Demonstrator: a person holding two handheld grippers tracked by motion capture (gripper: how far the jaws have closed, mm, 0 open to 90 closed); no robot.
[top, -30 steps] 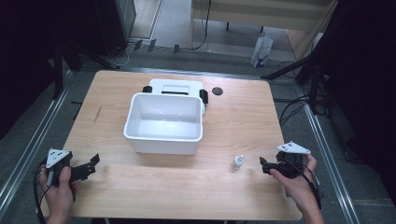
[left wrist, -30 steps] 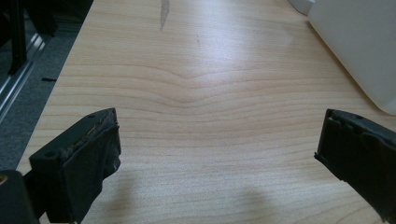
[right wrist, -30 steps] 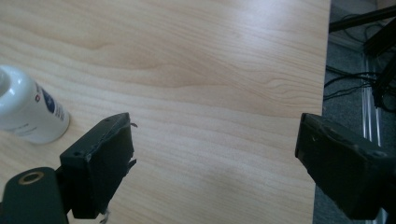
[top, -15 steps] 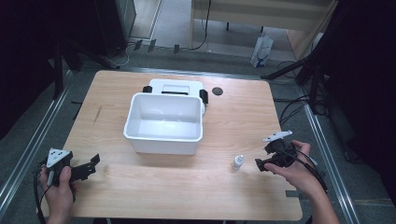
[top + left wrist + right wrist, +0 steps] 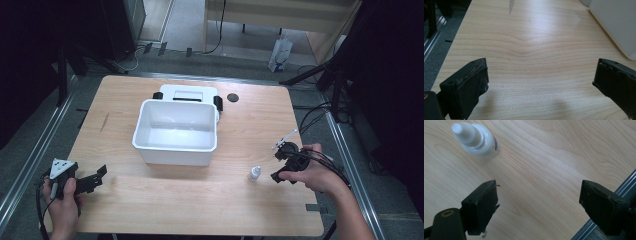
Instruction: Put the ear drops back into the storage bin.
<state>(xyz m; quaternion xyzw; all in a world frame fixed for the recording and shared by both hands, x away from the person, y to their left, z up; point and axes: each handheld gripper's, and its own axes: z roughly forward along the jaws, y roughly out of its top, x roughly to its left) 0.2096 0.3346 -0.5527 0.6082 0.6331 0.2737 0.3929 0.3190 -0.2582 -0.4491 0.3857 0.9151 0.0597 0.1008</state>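
Room: dark surroundings, grey floor with cables, a white paper bag standing on the floor beyond the table's far edge.
Surface: a pale wooden table with visible grain, metal rails along both sides.
Nearby things: a white rectangular tub sits near the table's middle, open side up and empty inside; just behind it lies a flat white lid with black clips at its corners; a small dark round disc lies right of the lid.
In the way: bare wood lies between the bottle and the right gripper; the tub stands well apart from both.
Bottle: a small white dropper bottle stands upright on the table right of the tub's near corner; in the right gripper view the bottle shows a ribbed white cap and a dark label on its body.
Right gripper: the right gripper is held just right of the bottle, jaws spread wide with nothing between them, tilted on its side.
Left gripper: the left gripper rests near the table's near left corner, jaws wide apart over bare wood, holding nothing.
Count: one bottle, one tub, one lid, one disc, two grippers.
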